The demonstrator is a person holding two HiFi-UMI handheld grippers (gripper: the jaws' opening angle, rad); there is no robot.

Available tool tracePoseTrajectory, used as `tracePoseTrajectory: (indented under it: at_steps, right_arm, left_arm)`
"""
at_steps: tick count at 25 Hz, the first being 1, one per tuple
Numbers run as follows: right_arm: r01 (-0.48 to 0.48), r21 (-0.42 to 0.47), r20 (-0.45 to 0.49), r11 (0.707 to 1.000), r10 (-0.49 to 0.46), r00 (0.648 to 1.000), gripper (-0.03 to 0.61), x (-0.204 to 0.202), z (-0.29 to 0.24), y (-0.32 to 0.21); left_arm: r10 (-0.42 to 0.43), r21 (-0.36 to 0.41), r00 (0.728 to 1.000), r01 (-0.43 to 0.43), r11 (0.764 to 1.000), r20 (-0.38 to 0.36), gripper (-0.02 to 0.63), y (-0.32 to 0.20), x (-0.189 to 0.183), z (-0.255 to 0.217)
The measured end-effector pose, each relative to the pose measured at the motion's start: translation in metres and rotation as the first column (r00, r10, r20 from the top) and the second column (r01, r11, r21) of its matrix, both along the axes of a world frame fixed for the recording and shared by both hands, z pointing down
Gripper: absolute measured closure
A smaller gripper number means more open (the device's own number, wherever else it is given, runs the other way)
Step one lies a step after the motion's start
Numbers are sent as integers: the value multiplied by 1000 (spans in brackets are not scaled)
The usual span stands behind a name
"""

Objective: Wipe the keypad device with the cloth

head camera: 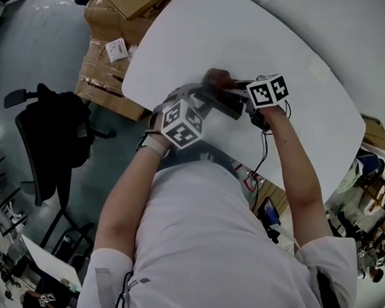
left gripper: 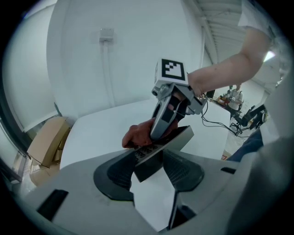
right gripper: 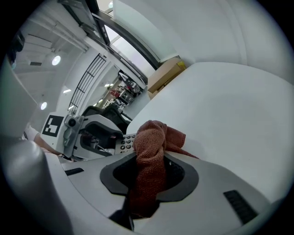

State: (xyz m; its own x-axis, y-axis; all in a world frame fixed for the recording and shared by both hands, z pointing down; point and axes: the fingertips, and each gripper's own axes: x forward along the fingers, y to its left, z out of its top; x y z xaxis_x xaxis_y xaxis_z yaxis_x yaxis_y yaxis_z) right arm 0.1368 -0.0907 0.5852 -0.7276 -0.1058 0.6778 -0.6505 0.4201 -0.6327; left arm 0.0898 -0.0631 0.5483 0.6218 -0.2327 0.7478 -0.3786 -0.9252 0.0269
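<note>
The keypad device (left gripper: 161, 146) is a dark grey slab with rows of small keys. My left gripper (left gripper: 151, 161) is shut on its near end and holds it tilted above the white table (left gripper: 96, 131). A rust-red cloth (right gripper: 151, 156) is bunched between the jaws of my right gripper (right gripper: 149, 173), which is shut on it. The cloth (left gripper: 137, 134) presses on the device's key face, with the right gripper (left gripper: 171, 110) above it. In the head view both grippers, left gripper (head camera: 199, 108) and right gripper (head camera: 242, 87), meet over the device (head camera: 227, 104) near the table's front edge. The keys (right gripper: 123, 143) show beside the cloth.
Cardboard boxes (head camera: 109, 64) are stacked on the floor left of the table (head camera: 305, 78). A black office chair (head camera: 55, 139) stands further left. A black cable (head camera: 264, 153) hangs off the table edge by my right arm. A wall socket (left gripper: 106, 33) sits on the wall behind the table.
</note>
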Motion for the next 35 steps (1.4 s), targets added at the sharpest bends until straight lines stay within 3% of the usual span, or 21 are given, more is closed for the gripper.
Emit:
tracePoseTrajectory:
  at_steps: [16,23,35]
  right_arm:
    - [-99,-44,-86,994,95,992,465,15,44,-47]
    - [-87,24,-122,996,89,988,465,12,37,-44]
    - [-14,65,-47,998,17,999,465,-11,9,-23]
  left_arm:
    - [10,-1,1000,-10,1000,-10,431,0,1,-1]
    - [11,-2,1000,-12,1000,-13,430,-1,1,-1]
    - [15,4,1000,-15,1000,-19,430,-1,0,0]
